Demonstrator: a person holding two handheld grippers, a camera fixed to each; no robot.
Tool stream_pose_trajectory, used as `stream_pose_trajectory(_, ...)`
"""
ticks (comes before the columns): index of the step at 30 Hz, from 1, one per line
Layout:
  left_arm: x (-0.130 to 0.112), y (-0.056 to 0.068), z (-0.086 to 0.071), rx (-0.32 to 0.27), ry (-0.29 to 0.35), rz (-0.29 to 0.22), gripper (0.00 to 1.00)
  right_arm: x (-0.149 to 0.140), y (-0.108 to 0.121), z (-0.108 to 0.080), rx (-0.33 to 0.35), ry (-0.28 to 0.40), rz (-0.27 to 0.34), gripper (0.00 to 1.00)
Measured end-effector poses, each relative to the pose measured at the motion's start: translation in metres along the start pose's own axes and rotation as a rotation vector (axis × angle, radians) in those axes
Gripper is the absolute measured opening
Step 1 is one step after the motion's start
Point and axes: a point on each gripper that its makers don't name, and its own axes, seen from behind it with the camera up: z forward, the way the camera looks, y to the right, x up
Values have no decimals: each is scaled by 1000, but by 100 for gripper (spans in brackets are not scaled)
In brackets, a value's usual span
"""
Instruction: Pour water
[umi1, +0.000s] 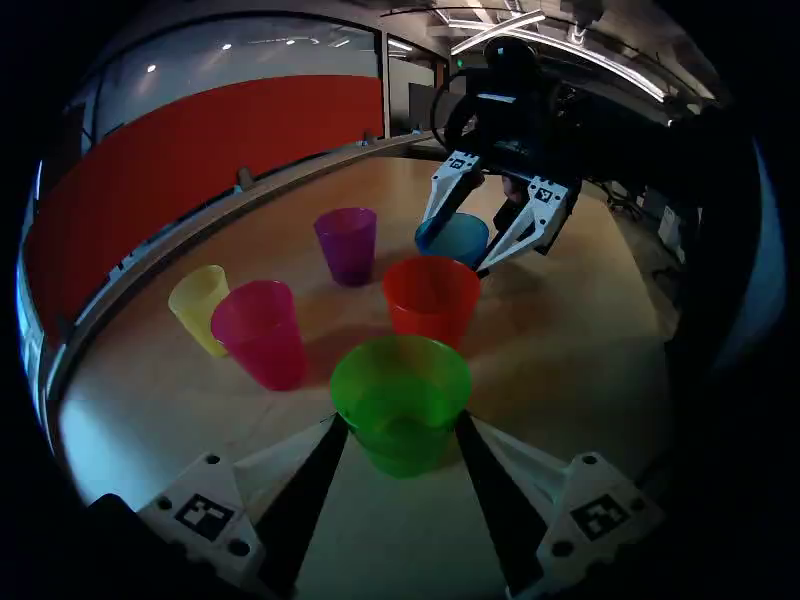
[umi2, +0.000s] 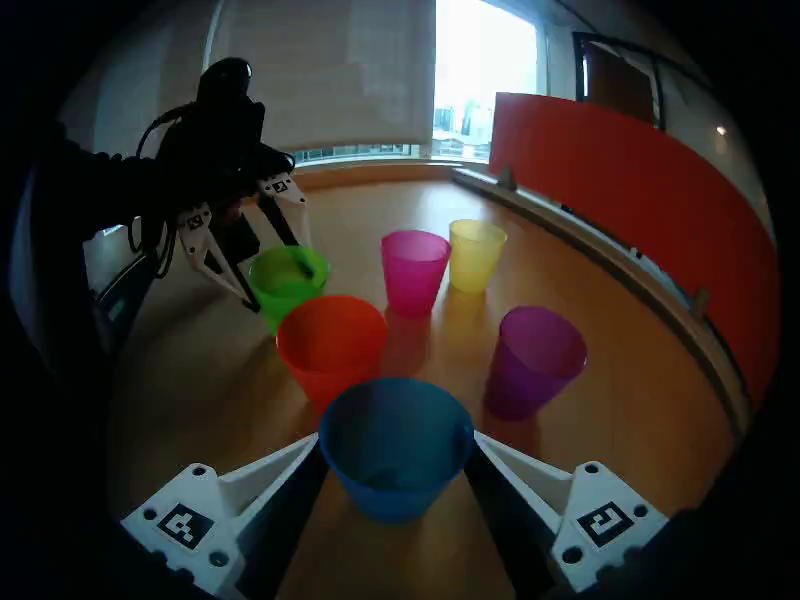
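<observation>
left gripper (umi1: 400, 420): jaws narrowed onto the green cup (umi1: 400, 395), pressing both sides
green cup: looks thin, light plastic, smooth; likely flexes, so squeeze gently below the rim
orange cup (umi1: 432, 295): just beyond, on the table (umi1: 570, 350)
right gripper (umi2: 396, 440): jaws clasp the blue cup (umi2: 395, 455), farther off

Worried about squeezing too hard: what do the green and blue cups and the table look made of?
The green cup and blue cup: likely thin translucent plastic, glossy; light glows through the walls. The table: seems wood or wood-look laminate, smooth, soft sheen; cannot tell which.
</observation>
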Motion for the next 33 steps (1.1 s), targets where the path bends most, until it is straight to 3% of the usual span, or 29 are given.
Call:
stream_pose_trajectory(21,-8,0,-3,2,-25,-8,79,-10,0,-6,-20,-24,15,92)
stream_pose_trajectory(33,-17,-5,0,21,-62,-8,83,-21,1,-7,-40,-54,19,100)
